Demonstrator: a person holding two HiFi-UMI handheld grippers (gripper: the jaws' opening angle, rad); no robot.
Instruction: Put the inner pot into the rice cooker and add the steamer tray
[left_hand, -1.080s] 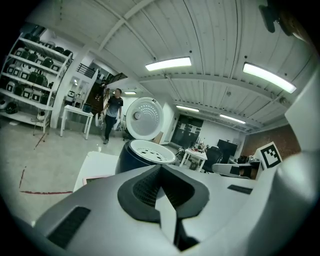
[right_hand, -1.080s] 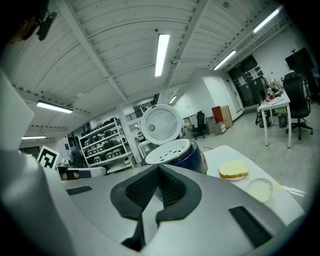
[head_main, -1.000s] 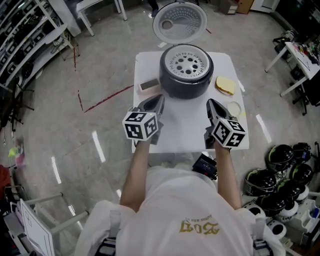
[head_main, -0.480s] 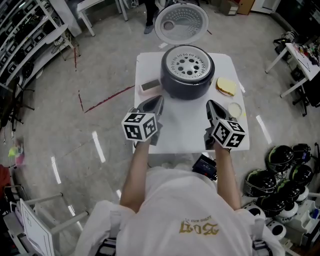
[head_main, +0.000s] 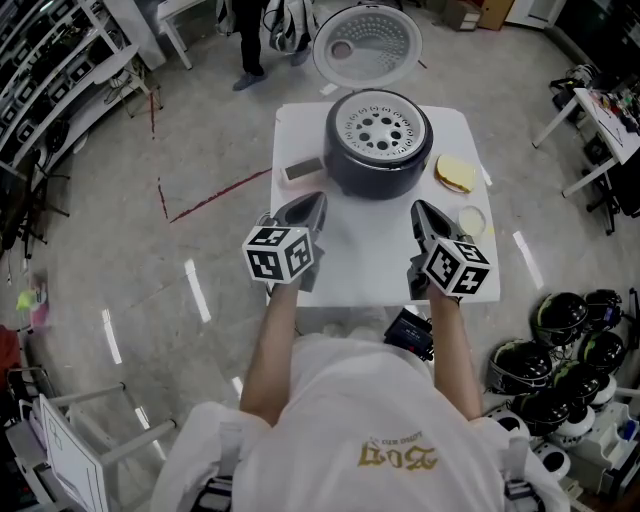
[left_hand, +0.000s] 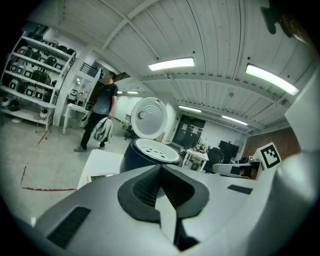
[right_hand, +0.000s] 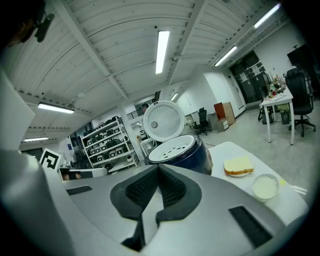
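Left gripper (head_main: 316, 202) and right gripper (head_main: 419, 209) are held over the near desk (head_main: 365, 250), jaws pressed together, empty; the steamer tray (head_main: 378, 125) is seated in the rice cooker (head_main: 375, 178).

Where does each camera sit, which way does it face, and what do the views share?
Head view: on the person's head, looking steeply down at the table and rice cooker; both forearms, left gripper and right gripper show.
Left gripper view: on the left gripper, along its shut jaws toward the cooker; right gripper's cube at right.
Right gripper view: on the right gripper, along its shut jaws toward the cooker, bread and bowl.
Shared: all show the cooker, lid open.
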